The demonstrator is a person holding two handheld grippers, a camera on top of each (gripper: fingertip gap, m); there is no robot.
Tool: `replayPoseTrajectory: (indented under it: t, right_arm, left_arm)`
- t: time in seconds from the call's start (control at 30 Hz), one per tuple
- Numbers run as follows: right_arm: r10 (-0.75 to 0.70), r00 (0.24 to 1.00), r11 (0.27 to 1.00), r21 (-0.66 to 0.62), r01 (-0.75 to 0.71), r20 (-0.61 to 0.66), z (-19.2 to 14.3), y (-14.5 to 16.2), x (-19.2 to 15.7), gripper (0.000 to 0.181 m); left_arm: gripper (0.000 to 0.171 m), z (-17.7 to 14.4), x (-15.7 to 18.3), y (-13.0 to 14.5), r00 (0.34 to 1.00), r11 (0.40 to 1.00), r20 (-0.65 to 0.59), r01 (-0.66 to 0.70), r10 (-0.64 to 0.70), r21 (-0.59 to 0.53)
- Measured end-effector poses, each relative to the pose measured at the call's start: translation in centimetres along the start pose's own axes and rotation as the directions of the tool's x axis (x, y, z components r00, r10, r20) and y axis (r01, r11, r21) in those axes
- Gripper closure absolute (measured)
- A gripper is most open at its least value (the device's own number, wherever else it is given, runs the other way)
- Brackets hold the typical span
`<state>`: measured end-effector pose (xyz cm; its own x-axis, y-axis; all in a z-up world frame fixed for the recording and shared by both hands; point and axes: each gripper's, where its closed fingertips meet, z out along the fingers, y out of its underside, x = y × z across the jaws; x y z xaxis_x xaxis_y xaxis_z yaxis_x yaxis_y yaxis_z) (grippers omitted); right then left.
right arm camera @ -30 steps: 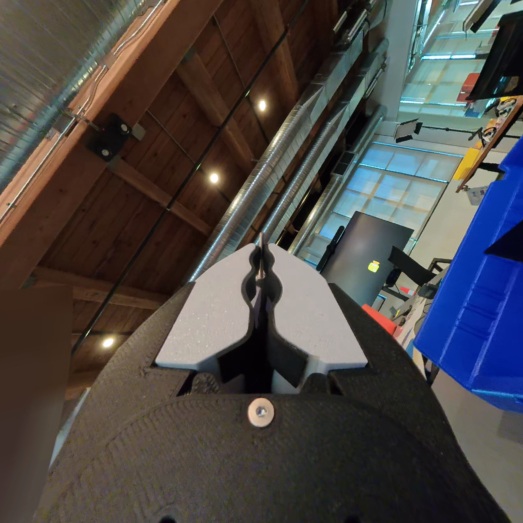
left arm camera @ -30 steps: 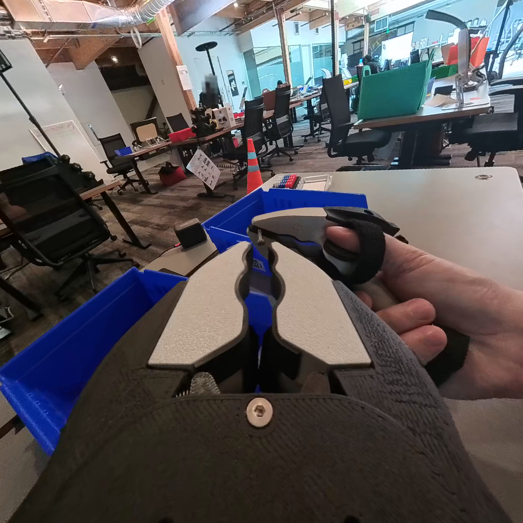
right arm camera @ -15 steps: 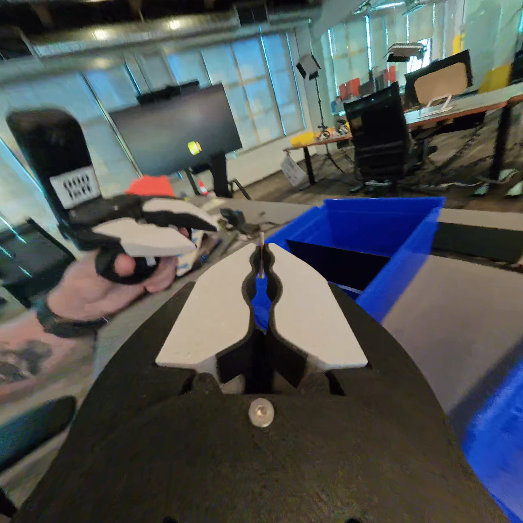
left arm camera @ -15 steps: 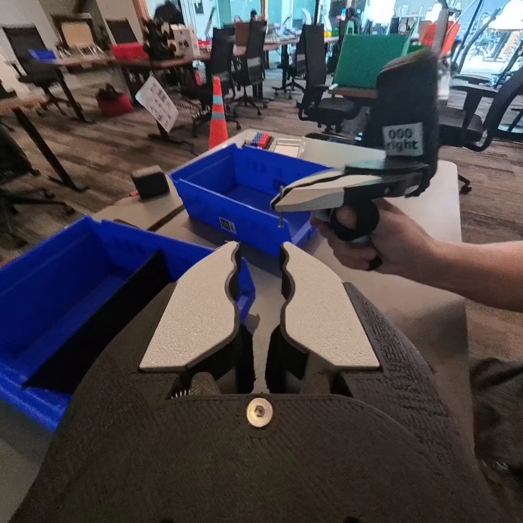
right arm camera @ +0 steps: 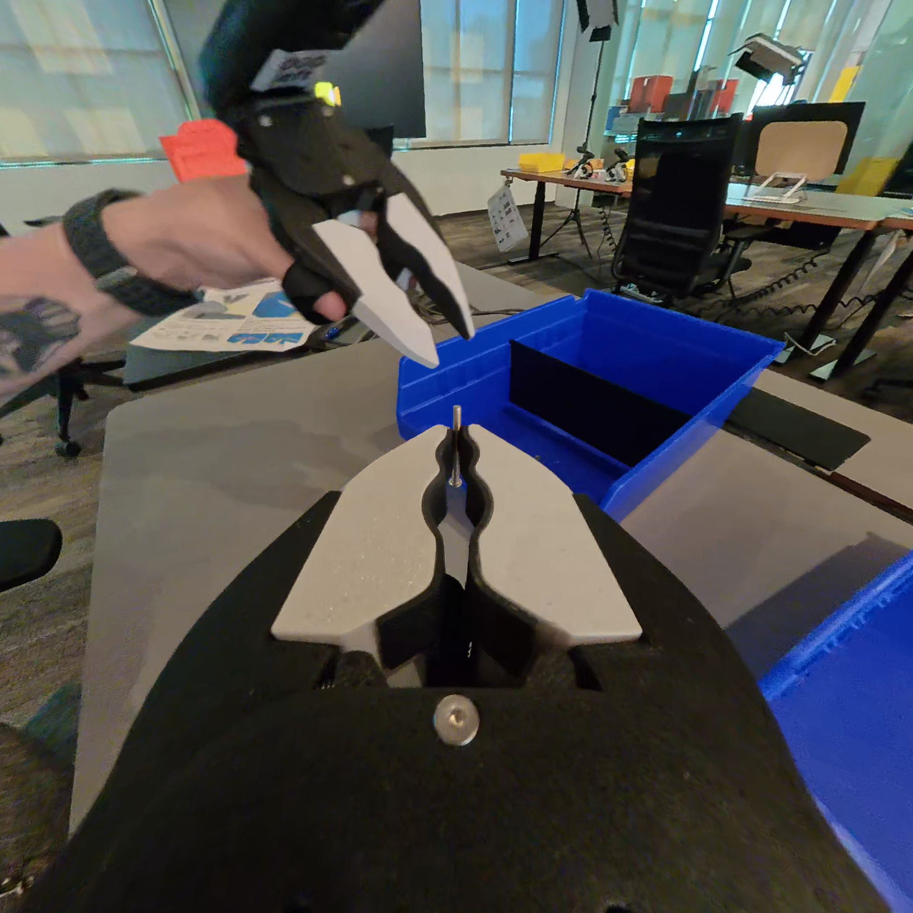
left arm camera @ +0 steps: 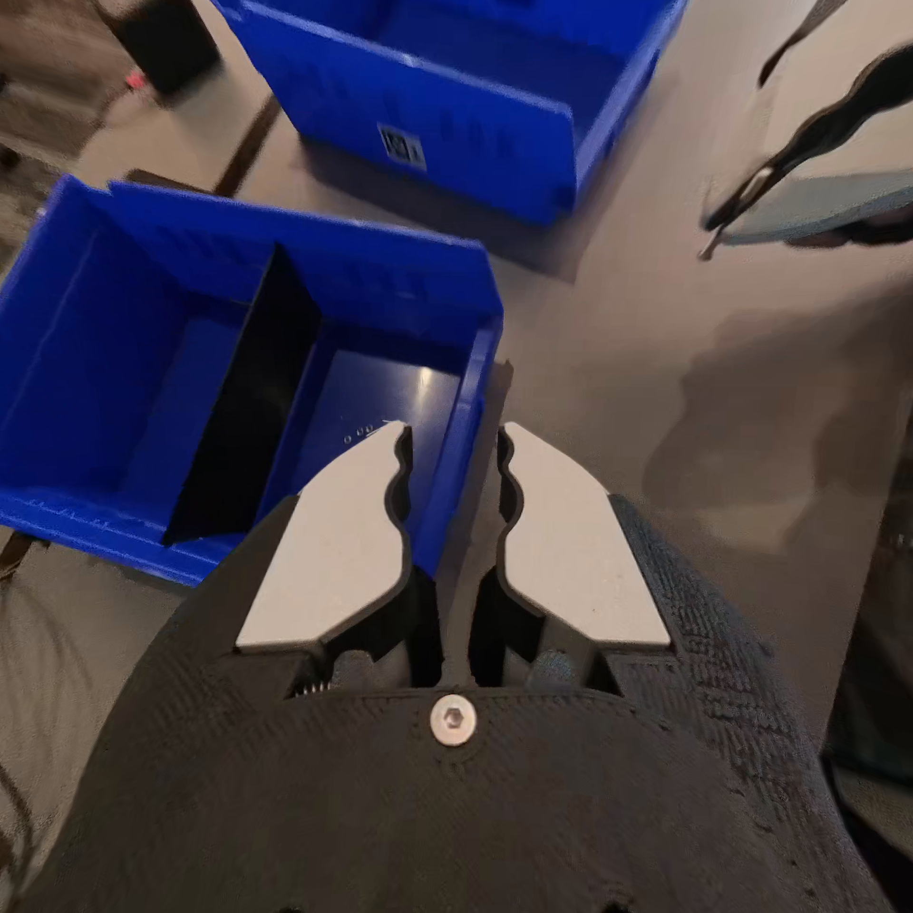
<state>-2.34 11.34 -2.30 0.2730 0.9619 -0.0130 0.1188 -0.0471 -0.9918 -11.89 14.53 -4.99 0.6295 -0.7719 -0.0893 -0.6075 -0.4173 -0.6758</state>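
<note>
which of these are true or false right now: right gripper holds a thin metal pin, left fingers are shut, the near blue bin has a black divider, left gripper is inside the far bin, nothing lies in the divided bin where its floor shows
1. The right gripper is shut on a thin metal pin. True.
2. The left gripper's fingers are shut. False: they stand apart, holding nothing.
3. The near blue bin has a black divider. True.
4. The left gripper is inside the far blue bin. False: it hangs over the near bin's right wall.
5. Nothing lies in the divided bin where its floor shows. True.
</note>
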Motion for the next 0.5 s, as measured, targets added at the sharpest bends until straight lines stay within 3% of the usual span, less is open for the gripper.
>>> replayPoseTrajectory:
  t: [0.17, 0.33, 0.4, 0.5]
  right_arm:
    - [-0.013, 0.999, 0.999, -0.029, 0.014, 0.03, 0.5, 1.0, -1.1, 0.179]
    - [-0.008, 0.999, 0.999, -0.039, 0.009, 0.046, 0.8, 1.7, -1.3, 0.179]
    - [-0.002, 0.999, 0.999, -0.041, 0.004, 0.04, 0.7, 1.9, -1.0, 0.179]
    - [0.011, 0.999, 0.999, -0.04, -0.01, 0.03, 0.5, 2.1, -0.3, 0.179]
  left_arm:
    - [0.149, 1.9, -2.7, 2.2, 0.983, 0.941, -0.091, -0.181, 0.161, -0.287]
    - [0.151, 4.9, -5.0, 4.6, 0.869, 0.746, -0.254, -0.494, 0.424, -0.447]
    - [0.15, 6.0, -5.6, 5.0, 0.85, 0.711, -0.294, -0.526, 0.436, -0.466]
    - [0.148, 7.5, -5.8, 5.3, 0.862, 0.708, -0.333, -0.505, 0.383, -0.494]
